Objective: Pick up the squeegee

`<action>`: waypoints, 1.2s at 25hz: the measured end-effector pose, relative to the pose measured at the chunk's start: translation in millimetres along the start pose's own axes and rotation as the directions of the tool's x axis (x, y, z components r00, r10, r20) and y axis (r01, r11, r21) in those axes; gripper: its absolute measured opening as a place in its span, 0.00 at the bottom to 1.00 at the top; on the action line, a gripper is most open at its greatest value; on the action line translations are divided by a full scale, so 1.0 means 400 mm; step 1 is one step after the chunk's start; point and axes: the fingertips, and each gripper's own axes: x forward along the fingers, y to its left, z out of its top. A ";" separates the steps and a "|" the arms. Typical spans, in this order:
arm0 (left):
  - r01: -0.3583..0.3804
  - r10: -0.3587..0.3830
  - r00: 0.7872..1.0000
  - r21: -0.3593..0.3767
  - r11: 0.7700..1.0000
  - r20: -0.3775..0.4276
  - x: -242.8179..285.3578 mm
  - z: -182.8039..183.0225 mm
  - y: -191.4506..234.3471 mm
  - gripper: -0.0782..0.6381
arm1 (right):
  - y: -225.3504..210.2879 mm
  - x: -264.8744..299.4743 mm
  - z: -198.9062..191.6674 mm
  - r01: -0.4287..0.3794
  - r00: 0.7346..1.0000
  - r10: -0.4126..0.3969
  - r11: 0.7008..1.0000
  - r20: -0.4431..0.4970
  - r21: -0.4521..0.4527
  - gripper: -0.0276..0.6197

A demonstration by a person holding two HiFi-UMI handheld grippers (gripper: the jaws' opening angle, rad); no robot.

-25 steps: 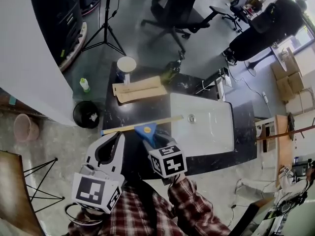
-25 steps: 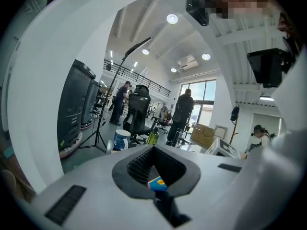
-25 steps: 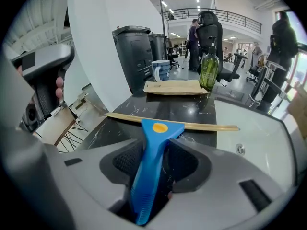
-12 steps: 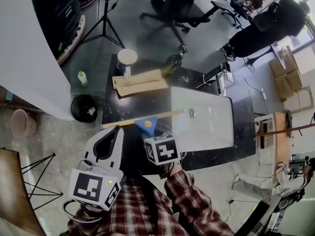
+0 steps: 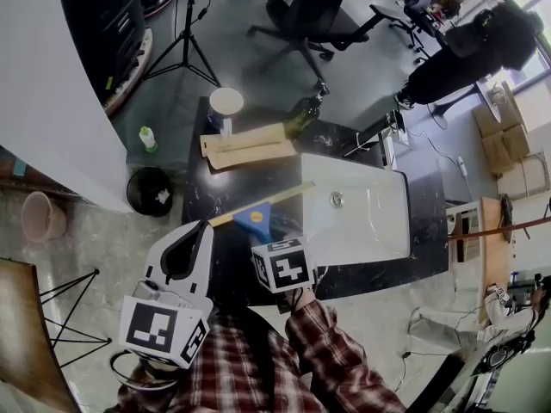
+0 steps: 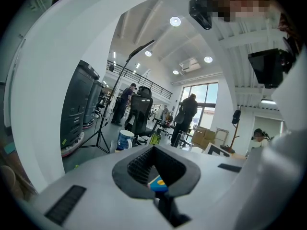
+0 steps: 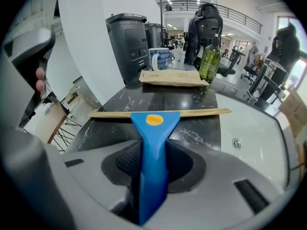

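Bright ceiling lights (image 6: pixel 175 21), fisheye edges, glare on black countertop (image 7: pixel 163 98)

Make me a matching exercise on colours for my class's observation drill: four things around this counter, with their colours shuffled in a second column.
Things:
1. squeegee handle
2. bottle
3. sink
4. floor bin

Colours:
A. black
B. white
C. blue
D. green

Pairs: 1-C, 2-D, 3-B, 4-A
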 end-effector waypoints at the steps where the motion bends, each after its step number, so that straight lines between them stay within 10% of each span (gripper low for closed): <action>1: -0.001 0.001 1.000 0.002 1.000 0.001 -0.001 0.003 0.001 0.12 | 0.001 -0.001 0.001 -0.003 1.000 0.003 1.000 0.005 0.004 0.25; 14: 0.022 -0.025 0.999 0.065 0.998 0.042 0.010 0.089 -0.036 0.12 | -0.103 -0.203 0.138 -0.036 0.951 -0.008 0.990 0.310 0.136 0.25; 30: 0.078 -0.093 0.992 0.164 0.983 0.087 0.026 0.197 -0.124 0.12 | -0.142 -0.693 0.246 -0.005 0.604 -0.035 0.999 0.796 0.047 0.25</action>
